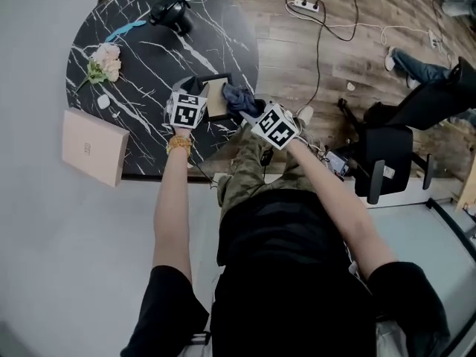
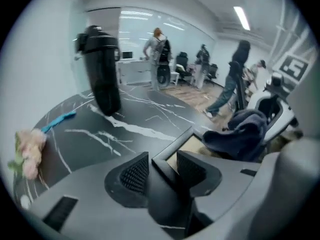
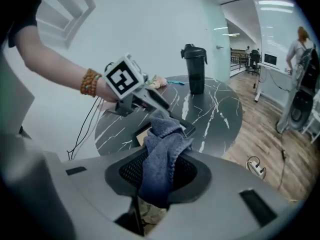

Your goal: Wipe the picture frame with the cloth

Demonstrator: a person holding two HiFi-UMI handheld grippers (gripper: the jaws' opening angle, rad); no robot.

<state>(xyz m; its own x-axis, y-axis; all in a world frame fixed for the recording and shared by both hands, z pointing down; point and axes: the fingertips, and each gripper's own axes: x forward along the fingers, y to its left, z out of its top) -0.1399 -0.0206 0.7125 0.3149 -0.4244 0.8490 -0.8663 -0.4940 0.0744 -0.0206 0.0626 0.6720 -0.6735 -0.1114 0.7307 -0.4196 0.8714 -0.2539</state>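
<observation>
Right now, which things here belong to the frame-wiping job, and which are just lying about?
For the job: picture frame, one corner between the left tongs; blue-grey cloth, clamped in the right tongs.

Lying about: black bottle, pink flower, thin blue object, beige box, power strip on the floor.

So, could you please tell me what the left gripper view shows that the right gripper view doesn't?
Only the left gripper view: a close look at the frame corner sitting between the left claw jaws, with a gap at one pad. Only the right gripper view: the cloth pinched in the right claw, a bracelet and a power strip. Both: the table, bottle, flowers, frame and cloth.
</observation>
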